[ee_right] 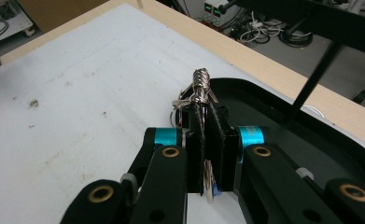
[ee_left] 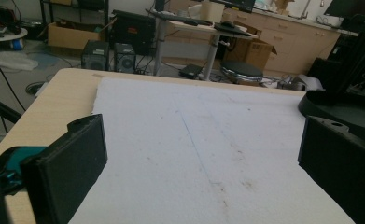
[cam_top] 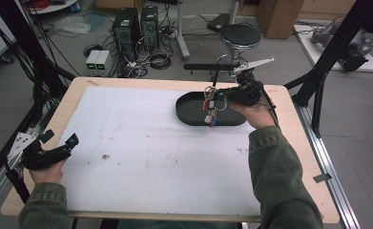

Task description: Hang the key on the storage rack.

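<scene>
1. Left gripper at near-left table edge; jaws wide apart, nothing between them; 1 hand holds it.
2. Right gripper jaws closed tight on 1 key bunch; bunch hangs above black tray, far-right on white mat.
3. Count: 2 grippers, 1 tray, 1 mat, 1 stool on floor beyond table.
4. No legible labels or writing.

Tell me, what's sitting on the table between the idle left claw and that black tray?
Nothing: between the left gripper and the black tray the high view shows bare, slightly stained white mat.
</scene>
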`<action>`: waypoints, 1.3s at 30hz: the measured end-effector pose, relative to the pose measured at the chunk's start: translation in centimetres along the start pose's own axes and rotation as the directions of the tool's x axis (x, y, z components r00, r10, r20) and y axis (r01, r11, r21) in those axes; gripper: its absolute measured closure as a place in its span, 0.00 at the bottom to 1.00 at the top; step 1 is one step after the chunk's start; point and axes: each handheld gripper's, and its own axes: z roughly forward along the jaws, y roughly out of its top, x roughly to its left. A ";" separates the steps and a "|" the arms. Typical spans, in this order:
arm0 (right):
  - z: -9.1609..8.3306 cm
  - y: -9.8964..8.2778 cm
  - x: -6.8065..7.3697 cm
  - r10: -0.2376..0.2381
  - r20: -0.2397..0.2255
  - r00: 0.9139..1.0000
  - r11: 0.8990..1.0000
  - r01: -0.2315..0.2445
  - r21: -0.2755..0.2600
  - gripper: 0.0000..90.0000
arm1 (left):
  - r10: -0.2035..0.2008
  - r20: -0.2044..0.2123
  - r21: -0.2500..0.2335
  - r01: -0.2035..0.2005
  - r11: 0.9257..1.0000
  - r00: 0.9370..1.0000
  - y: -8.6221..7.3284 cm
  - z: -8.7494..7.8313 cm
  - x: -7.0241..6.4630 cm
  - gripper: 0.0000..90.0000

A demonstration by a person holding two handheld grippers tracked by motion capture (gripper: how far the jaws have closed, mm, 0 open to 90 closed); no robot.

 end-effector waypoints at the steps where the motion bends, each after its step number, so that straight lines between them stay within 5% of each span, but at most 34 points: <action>1: 0.0 0.5 -0.2 0.000 -0.011 1.000 1.000 0.000 -0.001 0.95 | 0.000 0.000 0.000 0.000 1.000 1.000 0.0 0.0 0.0 0.02; 12: 0.0 2.8 -1.6 0.003 -0.037 0.999 1.000 -0.003 -0.023 0.95 | -0.003 -0.014 -0.006 0.002 1.000 1.000 0.0 -0.2 0.1 0.02; 27: 2.9 5.2 -3.9 0.010 -0.016 1.000 1.000 -0.009 0.025 0.95 | -0.006 -0.010 -0.006 0.006 1.000 1.000 0.0 0.0 0.3 0.02; 39: 4.5 5.3 -6.1 0.051 -0.024 0.998 0.999 -0.051 0.013 0.95 | -0.017 -0.009 -0.004 0.017 1.000 1.000 0.0 0.1 0.4 0.02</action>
